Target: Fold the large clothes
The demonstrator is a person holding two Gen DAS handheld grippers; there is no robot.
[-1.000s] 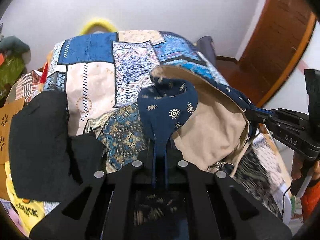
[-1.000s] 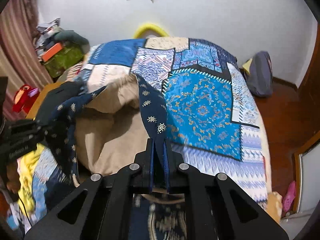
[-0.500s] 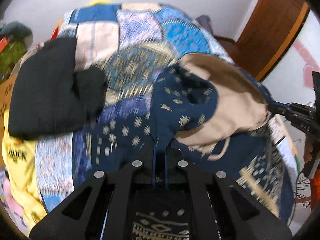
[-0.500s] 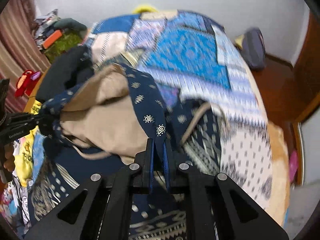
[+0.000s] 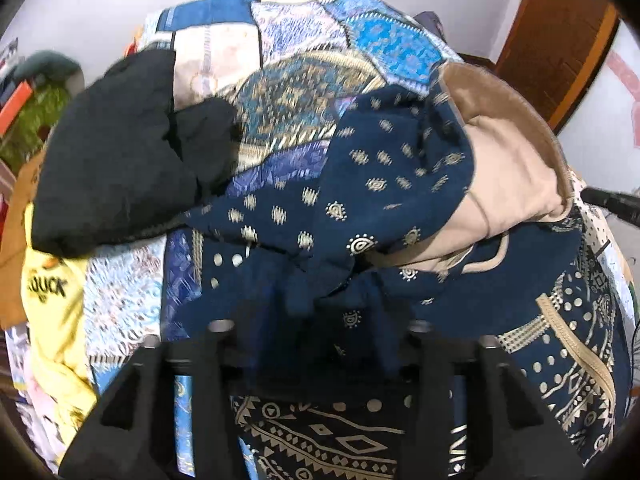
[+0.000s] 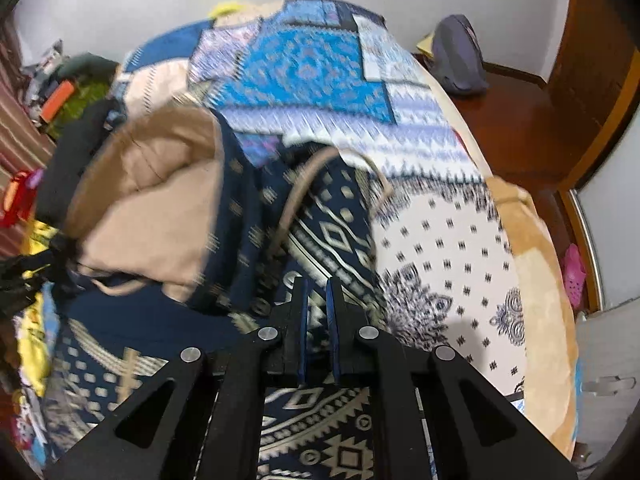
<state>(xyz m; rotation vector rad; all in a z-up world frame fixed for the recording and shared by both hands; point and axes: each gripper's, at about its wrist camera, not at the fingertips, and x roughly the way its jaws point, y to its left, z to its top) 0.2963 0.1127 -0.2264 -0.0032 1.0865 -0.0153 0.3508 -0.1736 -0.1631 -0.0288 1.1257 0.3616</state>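
A large navy garment (image 5: 384, 184) with gold print and a beige lining (image 5: 516, 176) lies folded over on the bed. In the left wrist view my left gripper (image 5: 320, 320) is spread wide, and the navy cloth is draped over its fingers. In the right wrist view the garment (image 6: 328, 236) lies under and ahead of my right gripper (image 6: 316, 292), whose fingers (image 6: 300, 300) stand slightly apart with nothing pinched between them. The beige lining (image 6: 152, 196) bulges at left.
The bed has a blue patchwork quilt (image 6: 312, 64). A black garment (image 5: 120, 144) and a yellow shirt (image 5: 52, 292) lie at the left. A grey bag (image 6: 460, 56) sits on the wooden floor by the wall. A brown door (image 5: 560, 32) stands at right.
Both grippers brought the garment's top edge down toward its lower part, then let go. The left fingers have spread wide. The right fingers have parted a little and the cloth slipped out.
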